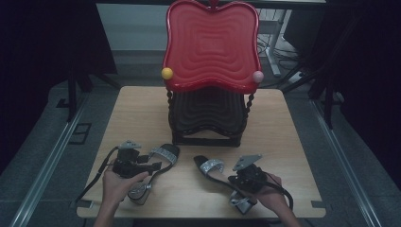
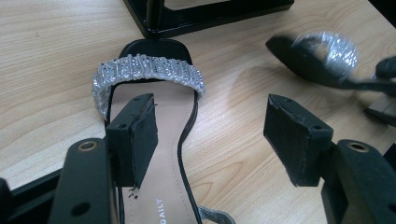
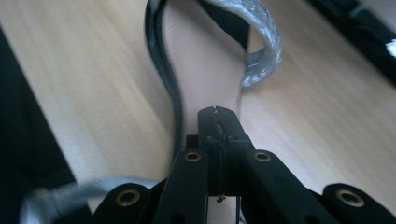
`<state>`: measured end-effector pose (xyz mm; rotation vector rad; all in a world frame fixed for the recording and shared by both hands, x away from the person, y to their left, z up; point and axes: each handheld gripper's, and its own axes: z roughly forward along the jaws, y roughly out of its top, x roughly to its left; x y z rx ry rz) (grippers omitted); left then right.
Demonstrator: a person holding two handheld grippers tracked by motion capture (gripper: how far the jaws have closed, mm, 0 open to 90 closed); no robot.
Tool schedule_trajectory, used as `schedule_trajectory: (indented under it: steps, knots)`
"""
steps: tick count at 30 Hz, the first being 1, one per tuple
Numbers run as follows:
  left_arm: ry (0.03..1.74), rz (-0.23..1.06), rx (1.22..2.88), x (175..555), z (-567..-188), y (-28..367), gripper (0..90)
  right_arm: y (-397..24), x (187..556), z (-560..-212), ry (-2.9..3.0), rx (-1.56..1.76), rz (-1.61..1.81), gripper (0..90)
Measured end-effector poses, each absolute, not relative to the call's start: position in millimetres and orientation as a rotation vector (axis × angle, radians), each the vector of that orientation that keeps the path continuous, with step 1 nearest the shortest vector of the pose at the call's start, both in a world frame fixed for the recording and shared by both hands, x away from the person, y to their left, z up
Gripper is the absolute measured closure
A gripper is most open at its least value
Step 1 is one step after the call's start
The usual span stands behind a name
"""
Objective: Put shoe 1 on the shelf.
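On the light wooden table (image 1: 142, 109), a black flat sandal with a silver rhinestone strap (image 1: 163, 156) lay at about seven o'clock from the red, wavy-ridged plastic tray on its black tiered stand (image 1: 210, 45), toe toward the stand's foot. The left gripper (image 2: 212, 135) hung over that sandal's insole with its jaws wide apart, one pad above the footbed and the other over bare wood, touching nothing; it seemed poised to take the sole by its edge.

The matching second sandal (image 1: 210, 166) sat at about five o'clock from the stand, toe pointing to ten o'clock. The right gripper (image 3: 218, 122) had its jaws pressed together just above the insole near the heel; whether they pinched the sole's edge or a thin strap, I could not tell.

The two sandals were apart, with bare wood between them. Both heels lay close to the table's near edge at six o'clock, so pulling back left little margin; free room lay toward nine and three o'clock.
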<state>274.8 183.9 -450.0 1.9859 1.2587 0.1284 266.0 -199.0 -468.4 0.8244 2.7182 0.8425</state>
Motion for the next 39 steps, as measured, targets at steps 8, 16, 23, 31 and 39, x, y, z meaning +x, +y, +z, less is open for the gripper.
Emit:
schedule_trajectory:
  steps: [8, 16, 23, 31, 39]
  knots:
    - [1.258, 0.127, 1.980, 274, -449, 185, 35.3, -178, 254, -478, 2.786, 0.750, 0.858, 89.7]
    - [1.257, 0.129, 1.993, 274, -450, 184, 35.3, -164, 236, -472, 2.872, 0.678, 0.930, 89.8]
    - [1.259, 0.131, 1.988, 274, -450, 185, 35.3, -151, 226, -482, 2.936, 0.598, 0.819, 89.9]
    - [1.257, 0.132, 1.985, 273, -449, 185, 35.3, -157, 233, -484, 2.911, 0.615, 0.735, 89.9]
    - [1.261, 0.130, 1.987, 272, -449, 184, 35.2, -167, 239, -485, 2.878, 0.632, 0.738, 89.9]
